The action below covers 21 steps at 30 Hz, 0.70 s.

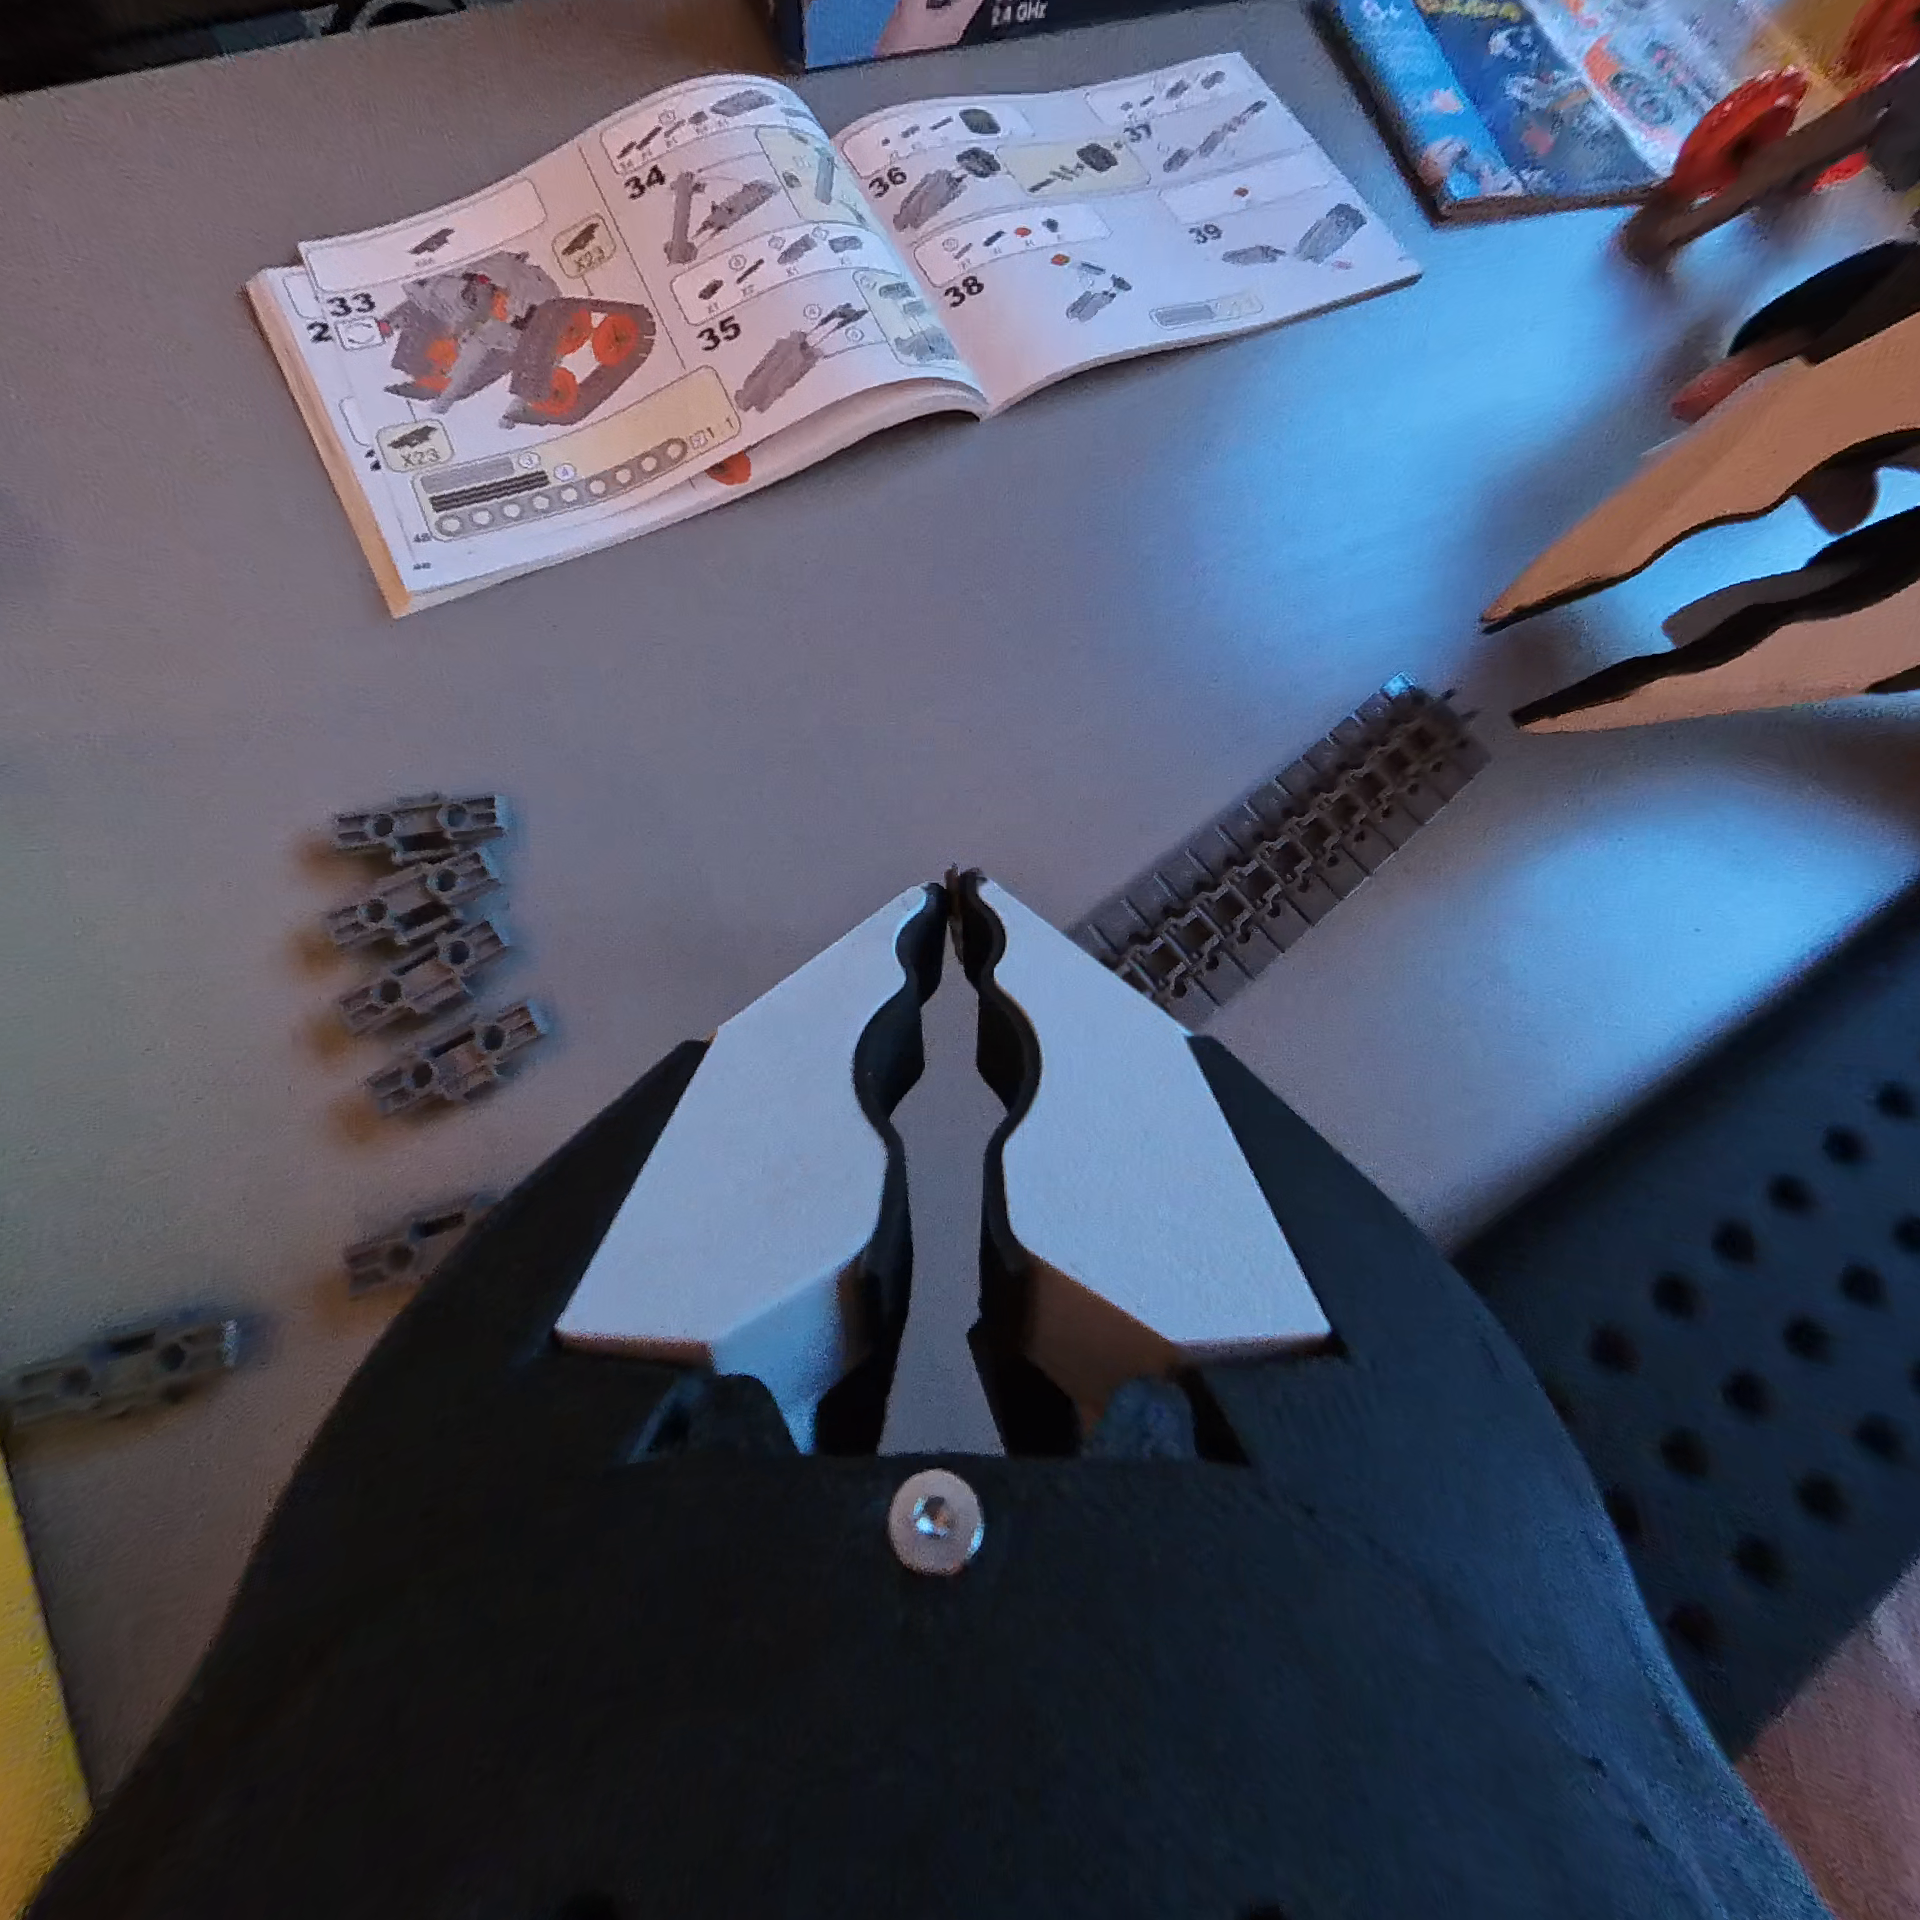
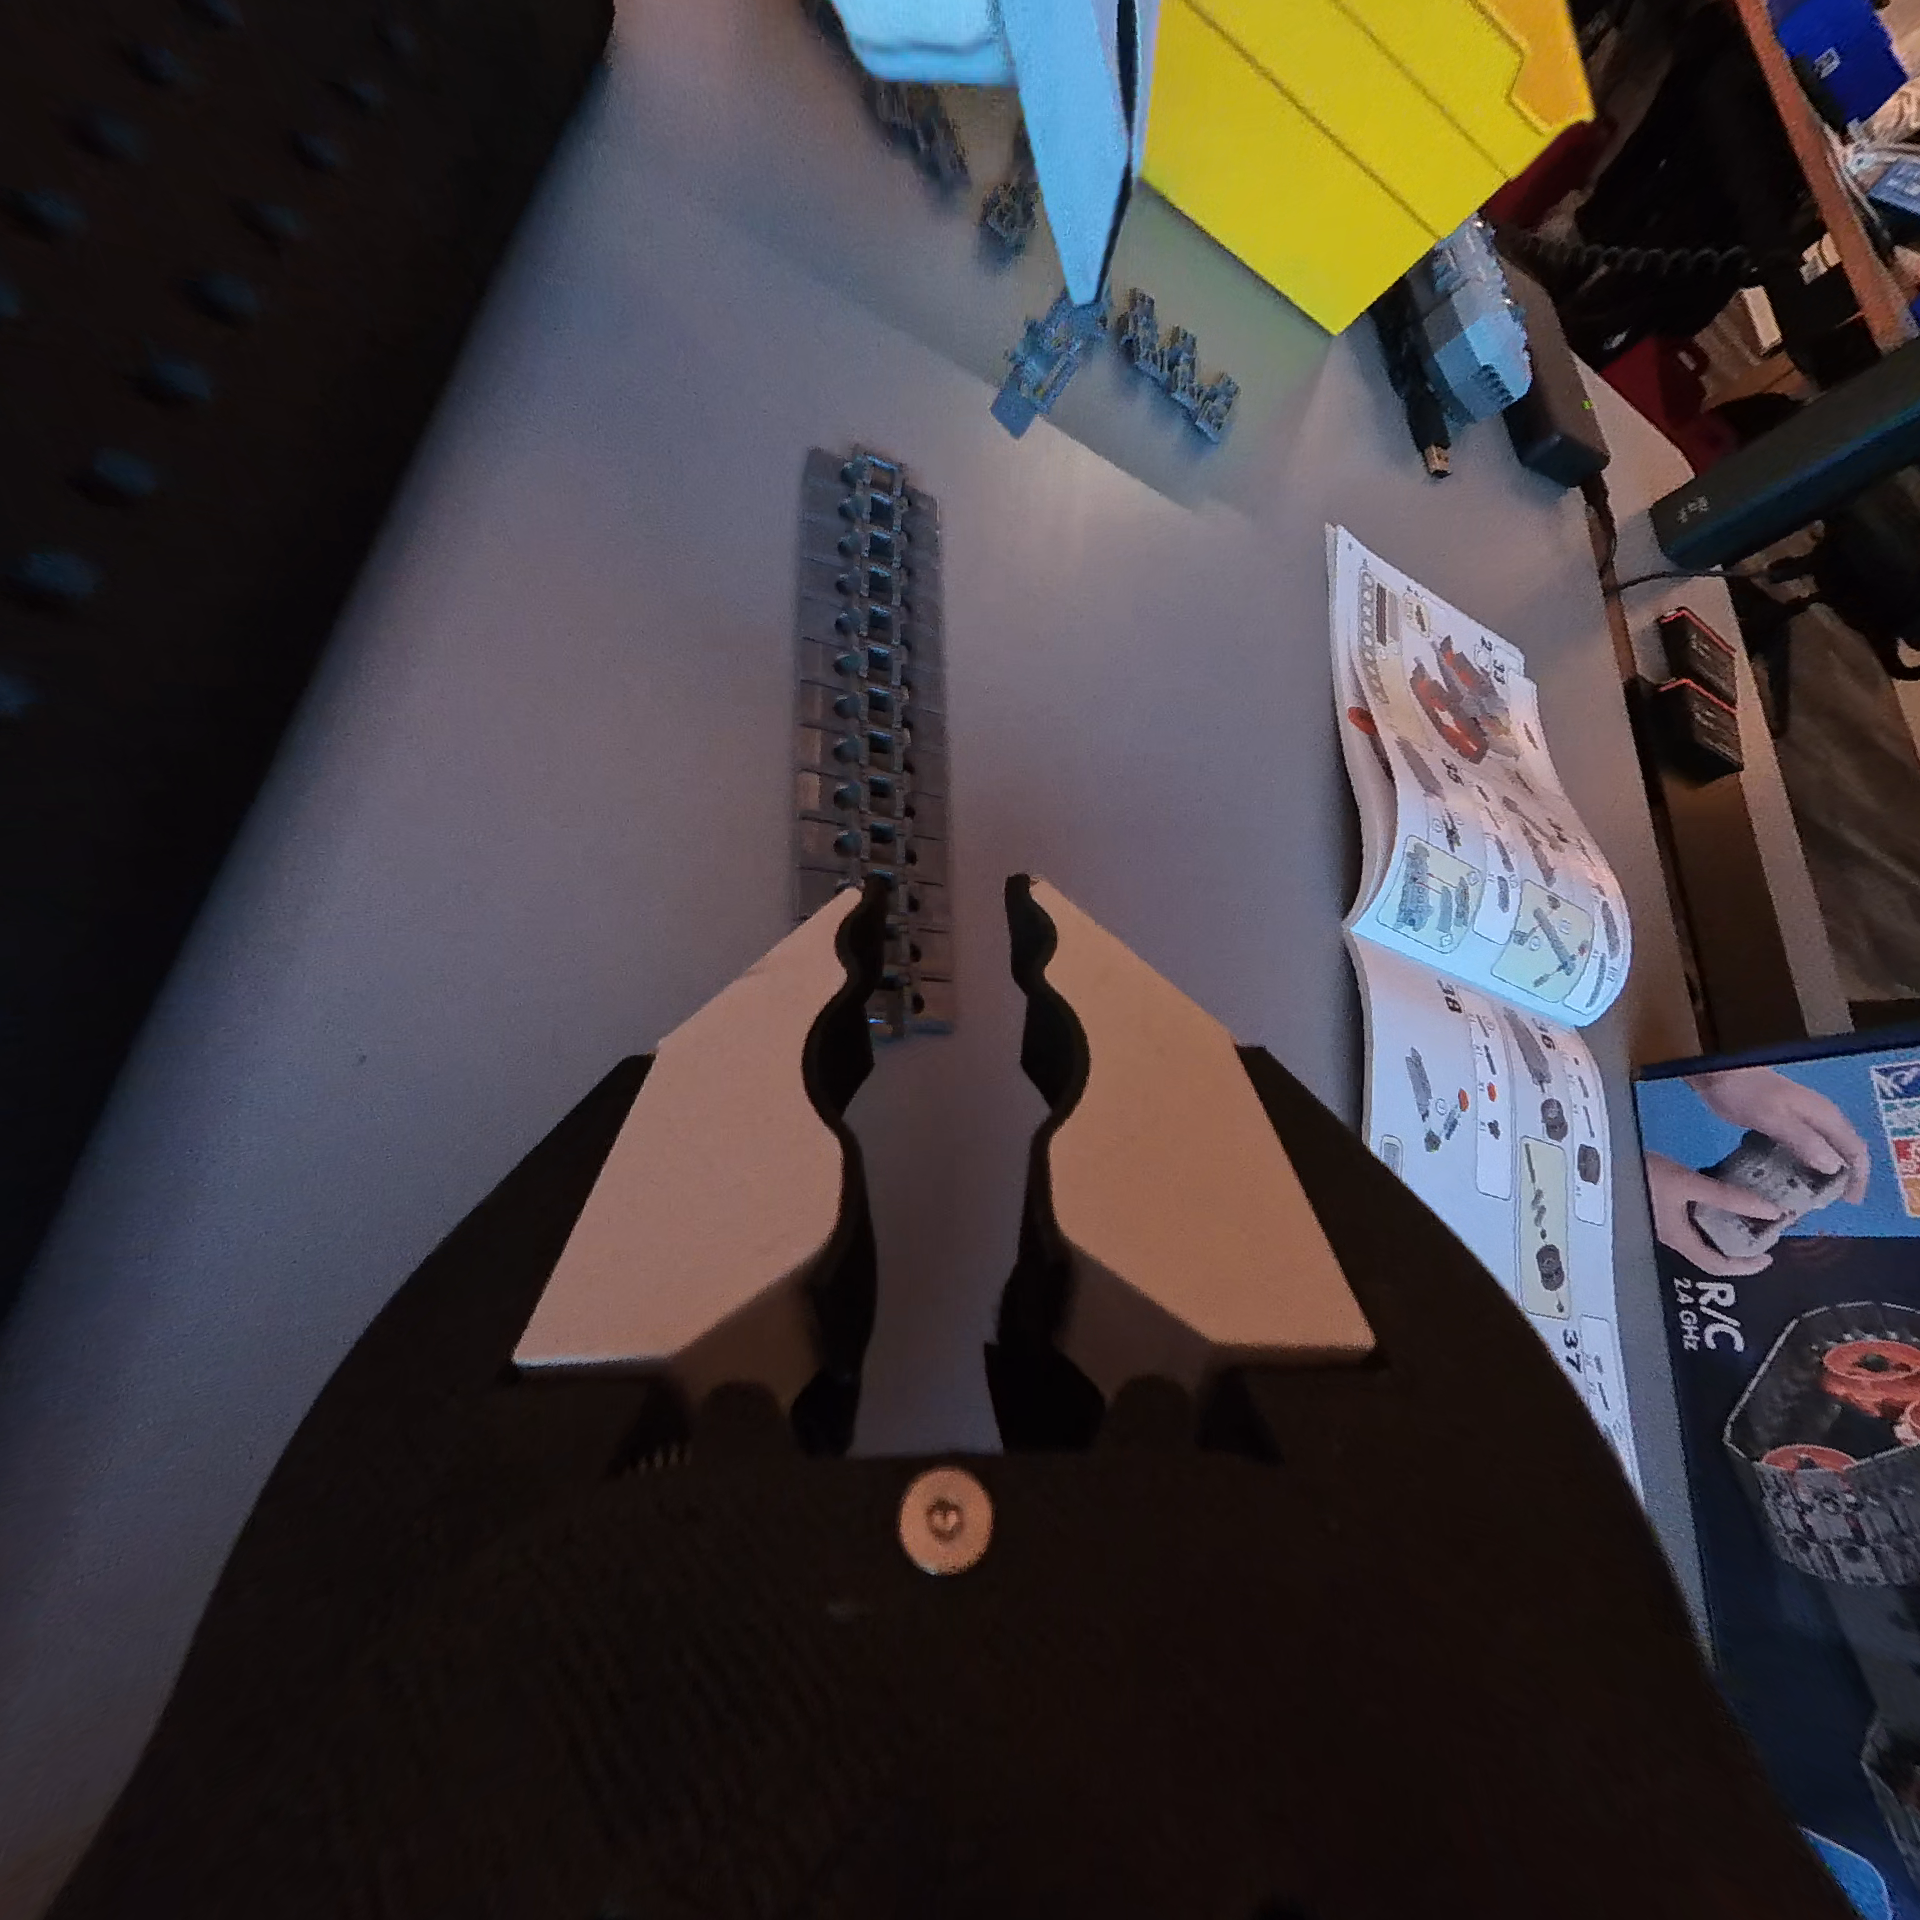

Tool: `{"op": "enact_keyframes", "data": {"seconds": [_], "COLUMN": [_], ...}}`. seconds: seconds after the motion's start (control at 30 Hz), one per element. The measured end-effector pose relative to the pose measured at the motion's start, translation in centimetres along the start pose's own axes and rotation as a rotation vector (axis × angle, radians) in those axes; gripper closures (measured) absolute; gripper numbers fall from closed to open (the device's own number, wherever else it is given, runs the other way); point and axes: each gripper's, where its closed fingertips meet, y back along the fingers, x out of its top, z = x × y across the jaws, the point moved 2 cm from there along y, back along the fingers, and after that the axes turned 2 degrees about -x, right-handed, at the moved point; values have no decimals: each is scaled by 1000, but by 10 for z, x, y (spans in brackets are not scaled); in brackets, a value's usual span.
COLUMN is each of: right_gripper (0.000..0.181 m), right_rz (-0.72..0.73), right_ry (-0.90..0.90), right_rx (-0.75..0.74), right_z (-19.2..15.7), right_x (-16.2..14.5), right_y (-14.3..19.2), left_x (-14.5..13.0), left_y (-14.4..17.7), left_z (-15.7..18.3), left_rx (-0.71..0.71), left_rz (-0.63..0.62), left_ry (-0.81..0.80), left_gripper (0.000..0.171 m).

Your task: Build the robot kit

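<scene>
Grey linked track strip (image 2: 873, 717), flat on table, seemingly untouched

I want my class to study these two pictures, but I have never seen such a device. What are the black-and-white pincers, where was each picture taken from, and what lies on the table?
They are two hand-held grippers, each with a camera looking along its fingers. One picture is from the left gripper, shut and holding nothing visible; the other is from the right gripper, open and empty, just above one end of a grey track strip. On the grey table also lie loose grey track links, an open instruction booklet and a blue toy box. A yellow box stands at the far end.
</scene>
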Motion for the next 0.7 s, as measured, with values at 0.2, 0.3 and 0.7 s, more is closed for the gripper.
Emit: {"op": "enact_keyframes", "data": {"seconds": [0.2,0.3,0.7], "right_gripper": [159,159,161], "right_rz": [-93,-159,-183], "right_ry": [42,112,144], "right_rx": [-72,-85,-80], "right_z": [10,9,6], "right_x": [-14,-24,-29], "right_y": [-1,-5,-7], "left_x": [10,22,43], "left_y": [-8,-1,-6], "left_z": [0,-13,-4], "left_rx": [237,529,787], "left_rz": [-82,-197,-481], "left_ry": [-152,-430,-1060], "left_gripper": [171,171,171]}}
